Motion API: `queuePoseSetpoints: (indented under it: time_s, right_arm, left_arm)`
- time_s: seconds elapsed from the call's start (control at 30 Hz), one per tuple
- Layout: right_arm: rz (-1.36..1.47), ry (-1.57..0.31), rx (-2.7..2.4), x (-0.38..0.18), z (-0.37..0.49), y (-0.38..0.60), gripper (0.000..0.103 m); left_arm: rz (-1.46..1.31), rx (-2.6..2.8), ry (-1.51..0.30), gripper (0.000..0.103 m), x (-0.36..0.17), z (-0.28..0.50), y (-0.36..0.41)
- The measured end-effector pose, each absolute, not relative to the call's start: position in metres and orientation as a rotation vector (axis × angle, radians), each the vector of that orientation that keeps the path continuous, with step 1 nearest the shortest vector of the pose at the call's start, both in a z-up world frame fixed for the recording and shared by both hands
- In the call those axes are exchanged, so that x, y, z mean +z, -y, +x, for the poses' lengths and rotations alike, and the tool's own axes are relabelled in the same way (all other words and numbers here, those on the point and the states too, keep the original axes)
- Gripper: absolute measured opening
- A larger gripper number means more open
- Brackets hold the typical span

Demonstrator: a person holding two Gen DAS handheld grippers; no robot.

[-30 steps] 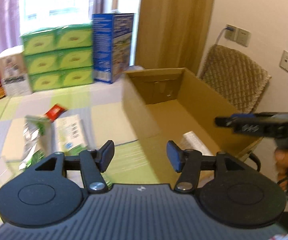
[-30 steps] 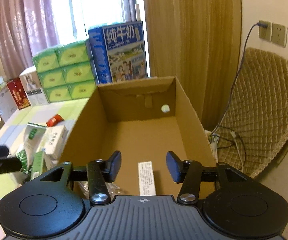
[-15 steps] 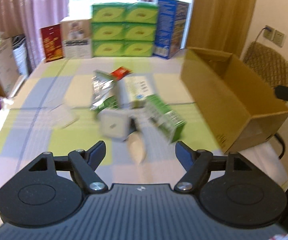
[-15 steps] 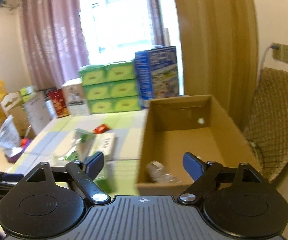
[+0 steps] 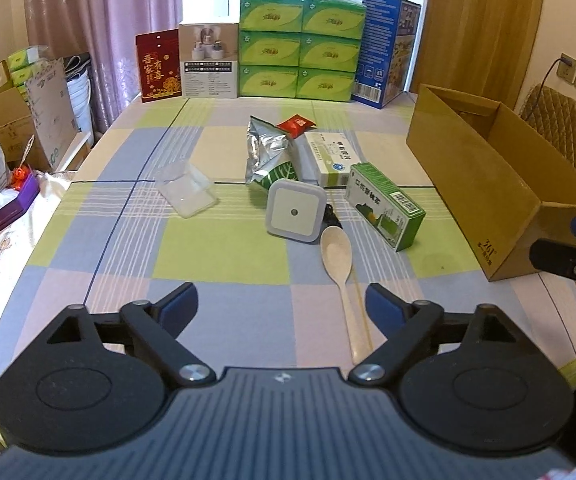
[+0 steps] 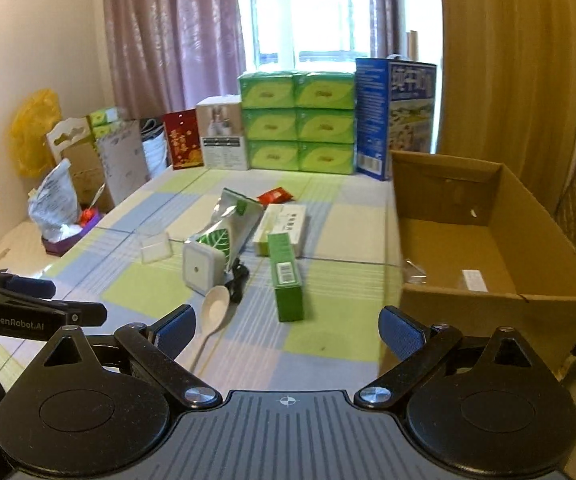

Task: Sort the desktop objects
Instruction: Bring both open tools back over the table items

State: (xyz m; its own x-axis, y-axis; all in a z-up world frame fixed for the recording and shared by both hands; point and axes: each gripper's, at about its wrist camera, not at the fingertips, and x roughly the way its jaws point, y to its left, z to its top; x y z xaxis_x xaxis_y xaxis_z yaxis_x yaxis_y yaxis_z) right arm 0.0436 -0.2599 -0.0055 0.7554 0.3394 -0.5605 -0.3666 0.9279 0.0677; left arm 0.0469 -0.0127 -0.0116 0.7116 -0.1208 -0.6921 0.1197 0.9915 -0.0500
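Loose items lie mid-table: a white square night light (image 5: 295,211) (image 6: 201,266), a pale spoon (image 5: 338,254) (image 6: 214,309), a green carton (image 5: 386,204) (image 6: 285,276), a silver foil pouch (image 5: 266,152) (image 6: 224,226), a white medicine box (image 5: 328,152) (image 6: 284,225), a red sachet (image 5: 297,124) (image 6: 275,195) and a clear plastic lid (image 5: 185,193) (image 6: 155,247). The open cardboard box (image 5: 488,168) (image 6: 500,296) stands at the right and holds a white slip (image 6: 474,280). My left gripper (image 5: 282,306) is open and empty above the near table. My right gripper (image 6: 288,326) is open and empty too.
Green tissue packs (image 5: 300,46), a blue milk carton box (image 5: 388,48), a white box (image 5: 208,60) and a red bag (image 5: 158,64) line the table's far edge. A wicker chair (image 5: 564,136) stands behind the cardboard box. Bags and cartons (image 6: 76,168) crowd the floor at the left.
Both grippers have pulled back from over the cardboard box to the near side of the table and turned toward the loose items. Their jaws have spread wider.
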Motion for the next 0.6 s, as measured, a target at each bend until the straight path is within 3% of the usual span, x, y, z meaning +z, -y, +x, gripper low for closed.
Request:
queuePoseSetpoints:
  time_s: [0.17, 0.5, 0.6]
  right_arm:
    - [-0.079, -0.594, 0.419, -0.015, 0.052, 0.247, 0.096]
    - [-0.136, -0.677, 0.404, -0.053, 0.094, 0.229, 0.095]
    - [-0.13, -0.705, 0.405, -0.067, 0.108, 0.227, 0.082]
  left_arm:
    - [-0.016, -0.108, -0.773, 0.096, -0.02, 0.052, 0.01]
    - [-0.041, -0.103, -0.812, 0.097, -0.045, 0.079, 0.012]
    - [-0.043, -0.109, -0.821, 0.097, -0.053, 0.09, 0.014]
